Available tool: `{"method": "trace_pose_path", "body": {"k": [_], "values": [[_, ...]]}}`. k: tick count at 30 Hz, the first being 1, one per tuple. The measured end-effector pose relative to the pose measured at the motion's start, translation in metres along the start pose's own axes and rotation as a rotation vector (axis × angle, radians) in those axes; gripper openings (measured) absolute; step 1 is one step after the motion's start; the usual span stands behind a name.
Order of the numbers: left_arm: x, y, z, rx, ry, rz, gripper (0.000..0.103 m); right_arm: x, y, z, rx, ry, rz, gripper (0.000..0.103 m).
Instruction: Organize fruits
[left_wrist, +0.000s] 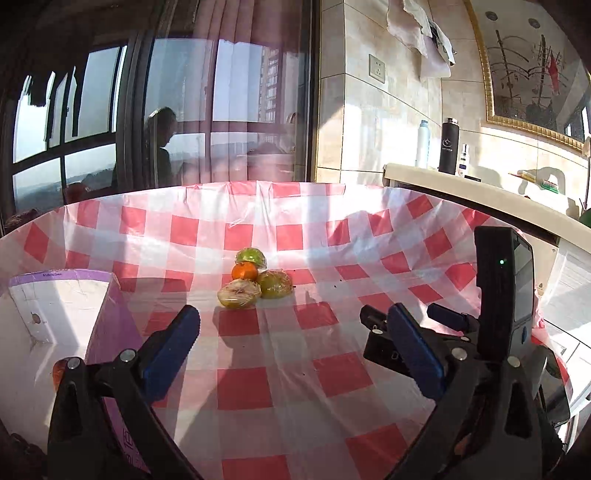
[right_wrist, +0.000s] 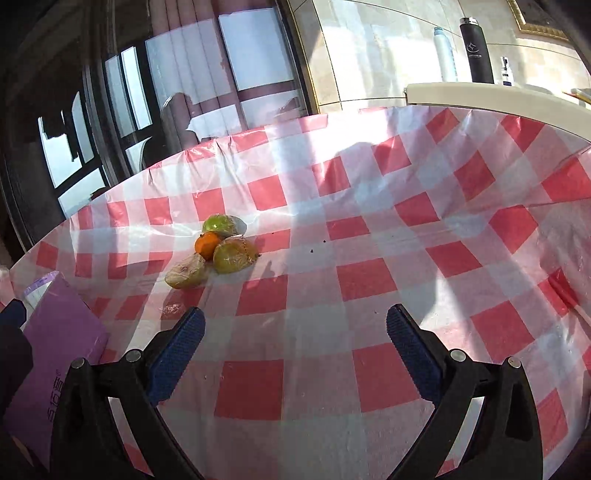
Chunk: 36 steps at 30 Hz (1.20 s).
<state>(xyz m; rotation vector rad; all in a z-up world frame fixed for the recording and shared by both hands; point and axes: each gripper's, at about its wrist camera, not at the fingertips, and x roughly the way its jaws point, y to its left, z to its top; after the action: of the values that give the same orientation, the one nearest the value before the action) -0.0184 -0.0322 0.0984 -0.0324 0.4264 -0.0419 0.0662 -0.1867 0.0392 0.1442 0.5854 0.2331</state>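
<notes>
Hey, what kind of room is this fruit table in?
Probably a dining corner in a high-rise flat: a checked plastic tablecloth on the table, big windows facing tower blocks, and a tiled wall with a gold-framed picture.

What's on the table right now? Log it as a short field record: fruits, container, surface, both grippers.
fruits: small orange mandarin touching three plastic-wrapped fruits: green, yellow-green, pale brownish
container: purple-sided open cardboard box, left of the fruits
surface: red-and-white checked plastic tablecloth
left gripper: open, empty
right gripper: open, empty

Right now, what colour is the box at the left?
Purple outside, white inside: the box, clearest in the left wrist view.
</notes>
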Motion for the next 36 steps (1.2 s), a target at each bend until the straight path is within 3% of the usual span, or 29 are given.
{"method": "trace_pose_path", "body": {"k": [4, 10, 14, 19, 22, 27, 34, 36], "values": [[0.056, 0.031, -0.018, -0.125, 0.118, 0.028, 0.101, 0.036, -0.017, 0.002, 0.043, 0.115, 0.021, 0.096], [0.089, 0.081, -0.048, -0.357, 0.253, -0.001, 0.101, 0.070, -0.012, 0.012, 0.056, 0.191, 0.106, 0.096], [0.087, 0.088, -0.049, -0.394, 0.219, -0.052, 0.101, 0.090, 0.003, 0.020, -0.005, 0.225, 0.133, 0.096], [0.082, 0.102, -0.051, -0.503, 0.192, -0.045, 0.101, 0.118, 0.031, 0.032, -0.112, 0.256, 0.130, 0.092], [0.083, 0.099, -0.050, -0.501, 0.197, -0.027, 0.101, 0.141, 0.044, 0.042, -0.165, 0.279, 0.064, 0.087], [0.083, 0.101, -0.050, -0.511, 0.190, -0.030, 0.101, 0.178, 0.069, 0.050, -0.280, 0.361, 0.058, 0.089], [0.083, 0.102, -0.050, -0.514, 0.189, -0.028, 0.101, 0.205, 0.098, 0.064, -0.372, 0.358, 0.035, 0.085], [0.084, 0.103, -0.051, -0.516, 0.191, -0.028, 0.101, 0.202, 0.096, 0.065, -0.335, 0.364, 0.051, 0.067]]}}
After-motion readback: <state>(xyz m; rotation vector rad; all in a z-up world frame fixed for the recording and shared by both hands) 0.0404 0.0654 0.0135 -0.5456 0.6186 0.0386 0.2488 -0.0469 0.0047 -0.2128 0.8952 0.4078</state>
